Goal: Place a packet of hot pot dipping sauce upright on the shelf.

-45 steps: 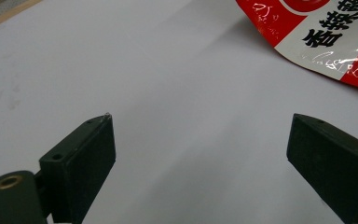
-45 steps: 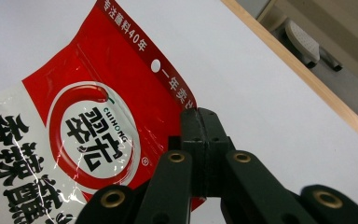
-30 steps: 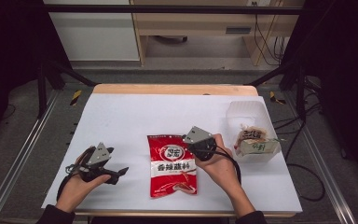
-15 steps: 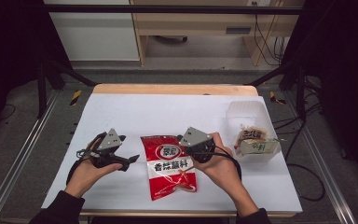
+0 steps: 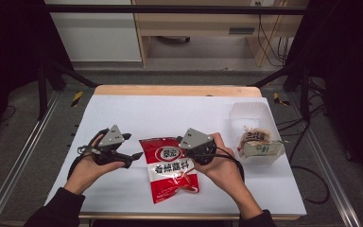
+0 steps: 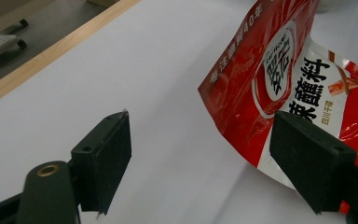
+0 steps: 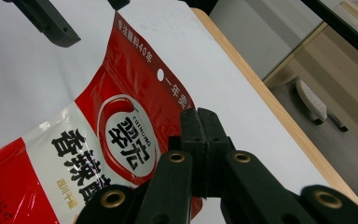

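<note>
High view is showing a person at a white tabletop (image 5: 123,113) with a claw in each hand. The right claw (image 5: 187,147) is sitting at the right top edge of a red sauce packet (image 5: 170,166), and its jaws are pressed together on that edge; in the right gripper view the two black pads are meeting over the packet's rim. The left claw (image 5: 131,150) is waiting just beside the packet's left edge with its jaws apart; they have just been closing a little, and nothing is between them.

I am judging that the step in hand is to take the left edge also, maybe for tearing or lifting the packet. To do it well, the left claw should be sliding over the near corner so both pads are covering the sealed border, not the filled middle, while the right claw is keeping the packet steady.

The packet is lying in the lower middle of the frame, its upper part lifted from the tabletop. It is glossy red with a white band, a round logo and black characters, and a small hanging hole near the top. A clear tub (image 5: 253,113) with wrapped snacks (image 5: 257,144) is standing at the right.
</note>
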